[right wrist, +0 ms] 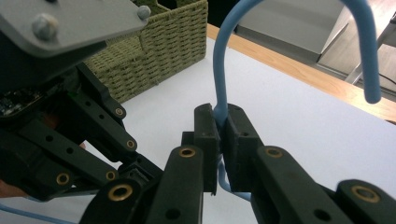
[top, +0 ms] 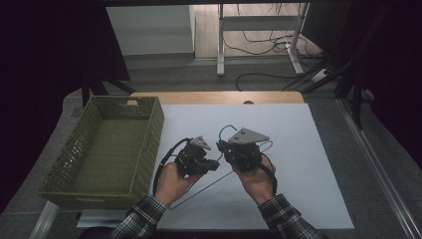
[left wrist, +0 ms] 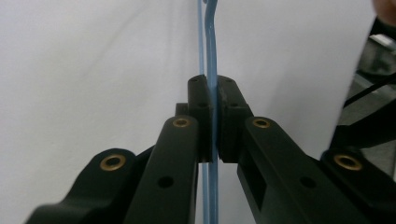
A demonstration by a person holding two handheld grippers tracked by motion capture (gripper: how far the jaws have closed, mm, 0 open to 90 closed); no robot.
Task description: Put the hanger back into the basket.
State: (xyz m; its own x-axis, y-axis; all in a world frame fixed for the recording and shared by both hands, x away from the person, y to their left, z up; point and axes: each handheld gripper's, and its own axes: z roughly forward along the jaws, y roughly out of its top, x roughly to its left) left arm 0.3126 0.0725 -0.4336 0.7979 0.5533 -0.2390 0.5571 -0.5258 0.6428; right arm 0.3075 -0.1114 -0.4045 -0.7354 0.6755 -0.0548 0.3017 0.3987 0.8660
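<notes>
Left of the clamped hanger [top: 219,181], a wicker basket [top: 107,149].

Plaid sleeves [top: 144,219] cover both forearms. Each black gripper, left [top: 215,165] and right [top: 221,145], has brass-ringed pivots. Grey three-cornered plates with screws sit on top; black cables trail behind.

No text, label, brand, number or sign can be read anywhere in these views.
</notes>
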